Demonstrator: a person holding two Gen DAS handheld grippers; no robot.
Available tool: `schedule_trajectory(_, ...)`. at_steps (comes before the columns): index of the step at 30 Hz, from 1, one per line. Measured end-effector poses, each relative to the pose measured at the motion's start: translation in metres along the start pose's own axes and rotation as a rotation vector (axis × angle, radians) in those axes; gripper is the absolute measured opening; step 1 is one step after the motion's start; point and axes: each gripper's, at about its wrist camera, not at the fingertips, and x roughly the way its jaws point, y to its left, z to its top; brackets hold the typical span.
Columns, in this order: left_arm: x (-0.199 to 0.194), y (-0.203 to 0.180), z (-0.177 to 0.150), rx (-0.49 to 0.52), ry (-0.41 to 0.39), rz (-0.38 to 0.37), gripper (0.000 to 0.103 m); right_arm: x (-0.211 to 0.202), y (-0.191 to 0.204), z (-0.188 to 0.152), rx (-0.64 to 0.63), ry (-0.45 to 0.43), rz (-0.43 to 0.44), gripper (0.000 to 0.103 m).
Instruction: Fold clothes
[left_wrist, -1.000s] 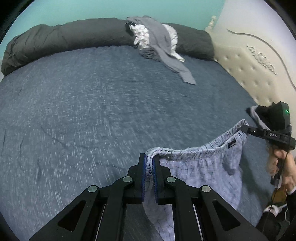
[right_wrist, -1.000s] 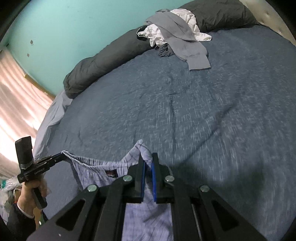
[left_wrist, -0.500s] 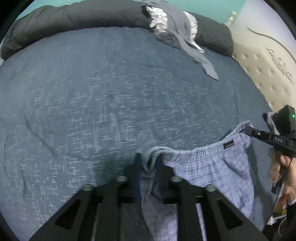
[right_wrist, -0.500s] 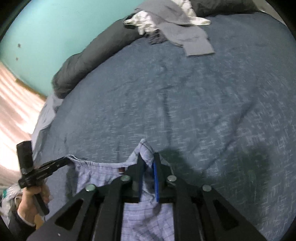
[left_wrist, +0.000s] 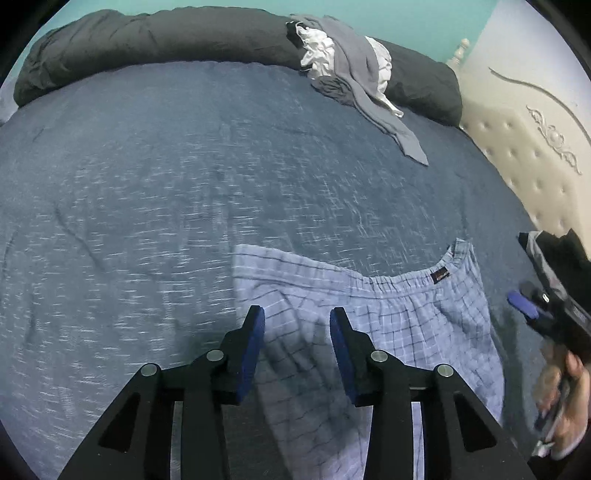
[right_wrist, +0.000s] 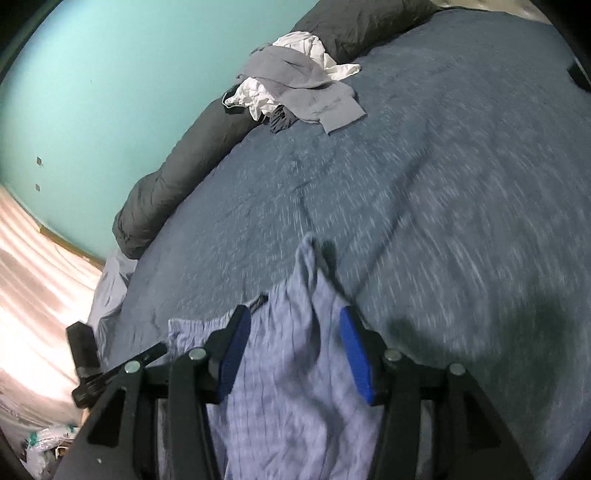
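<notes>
- The left gripper (left_wrist: 297, 321) has its jaws spread wide with nothing between them, hanging just above the plaid shorts (left_wrist: 376, 325).
- Same deal with the right gripper (right_wrist: 293, 325): jaws wide apart, not pinching anything, with the shorts right under and between its blue pads (right_wrist: 355, 358).
- The shorts are light blue with a thin dark check, lying on the near part of the bed (left_wrist: 155, 192), which has a speckled dark blue cover. From the left wrist view the elastic waistband runs across the far edge of the fabric, with a small dark label (left_wrist: 439, 275) sewn on it.
- One corner of the waistband sticks up in a little peak on the right side in the left view; in the right view a similar bunched point of fabric pokes out toward the middle of the bed.
- In the left view you can spot the right gripper off at the right edge, in a blurry hand (left_wrist: 565, 410).
- Far side of the bed: a pile of clothes (left_wrist: 351, 70), grey and white stuff, slumped over a long dark rolled duvet (left_wrist: 166, 40) that runs along the teal wall (right_wrist: 110, 74).
- A cream tufted headboard (left_wrist: 528, 147) sits at the right end of the bed.
- Both views are kinda smeared, so fine detail on the fabric is hard to make out.
</notes>
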Motion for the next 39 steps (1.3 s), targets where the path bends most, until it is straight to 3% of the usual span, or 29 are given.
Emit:
schedule_trajectory(6,0.022,-0.013,0.001,0.018,0.026,0.002,0.038,0.005,0.005,-0.017,-0.004,-0.002,0.024,0.051)
schedule_trajectory(8,0.027,-0.013,0.0,0.016,0.026,0.008,0.027,0.009,0.007,-0.018,-0.011,0.001,0.041,0.051)
schedule_trajectory(10,0.03,-0.012,-0.001,0.007,0.023,0.014,0.005,0.013,0.01,-0.018,-0.038,0.006,0.044,0.051)
schedule_trajectory(11,0.029,-0.01,-0.001,-0.001,0.015,0.011,0.004,0.015,0.009,-0.018,-0.044,0.011,0.039,0.051)
schedule_trajectory(19,0.0,-0.006,-0.007,-0.016,-0.077,-0.017,0.003,0.015,-0.01,-0.014,0.038,-0.008,0.041,0.051)
schedule_trajectory(26,-0.03,0.027,0.003,-0.113,-0.147,-0.023,0.002,0.018,-0.005,-0.015,0.028,0.008,0.058,0.051)
schedule_trajectory(35,-0.021,0.076,0.01,-0.262,-0.075,-0.018,0.002,0.018,-0.006,-0.016,0.037,0.016,0.065,0.051)
schedule_trajectory(39,-0.021,0.078,0.003,-0.275,-0.049,-0.018,0.005,0.019,-0.008,-0.016,0.047,0.027,0.069,0.051)
